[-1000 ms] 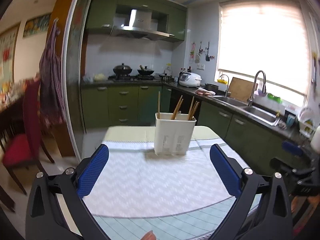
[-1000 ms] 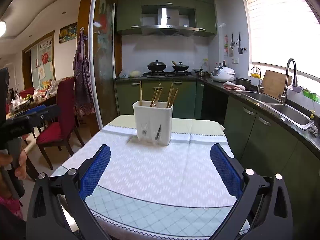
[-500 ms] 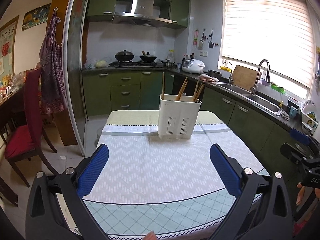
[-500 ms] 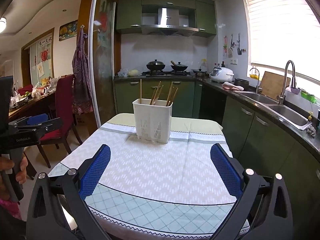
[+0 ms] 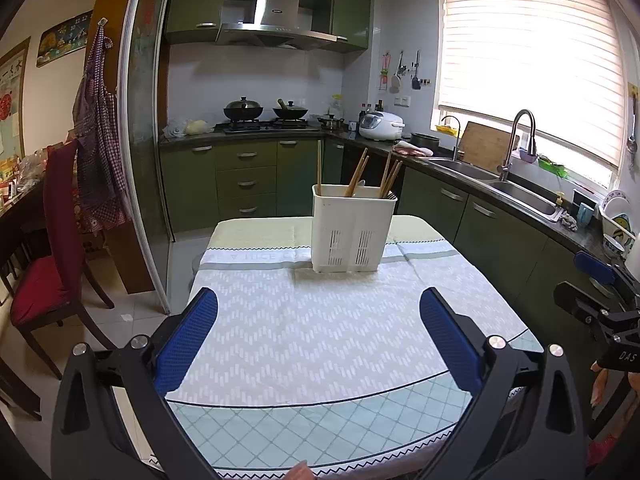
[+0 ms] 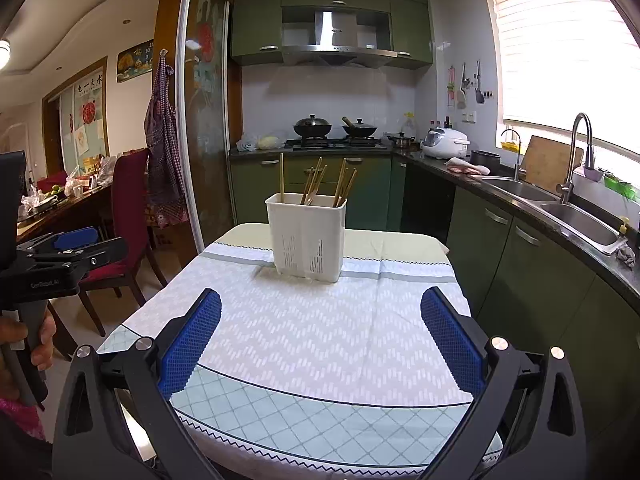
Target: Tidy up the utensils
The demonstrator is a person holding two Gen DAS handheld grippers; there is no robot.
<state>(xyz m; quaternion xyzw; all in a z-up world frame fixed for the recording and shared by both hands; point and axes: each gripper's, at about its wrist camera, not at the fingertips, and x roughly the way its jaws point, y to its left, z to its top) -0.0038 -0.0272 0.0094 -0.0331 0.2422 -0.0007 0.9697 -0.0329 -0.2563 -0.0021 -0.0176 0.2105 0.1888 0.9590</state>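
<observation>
A white slotted utensil holder [image 5: 352, 230] [image 6: 307, 236] stands upright near the far end of the table, with several wooden chopsticks [image 5: 356, 174] [image 6: 314, 184] sticking out of its top. My left gripper [image 5: 318, 304] hangs open over the near half of the tablecloth, nothing between its blue pads. My right gripper [image 6: 320, 306] is open too and empty, at about the same distance from the holder. Each gripper shows at the edge of the other's view: the right one [image 5: 596, 280] and the left one [image 6: 72, 244], which a hand grips by its handle.
The table [image 5: 320, 432] [image 6: 320, 412] carries a white zigzag cloth over a green checked one. Green cabinets with a sink [image 5: 520, 196] [image 6: 576, 216] run along the right. A red chair [image 5: 48, 248] [image 6: 128, 216] and a cluttered dining table stand left. A stove with pans sits at the back.
Both grippers have pulled back and risen a little from the table, so the holder looks farther off. Both stay open and empty.
</observation>
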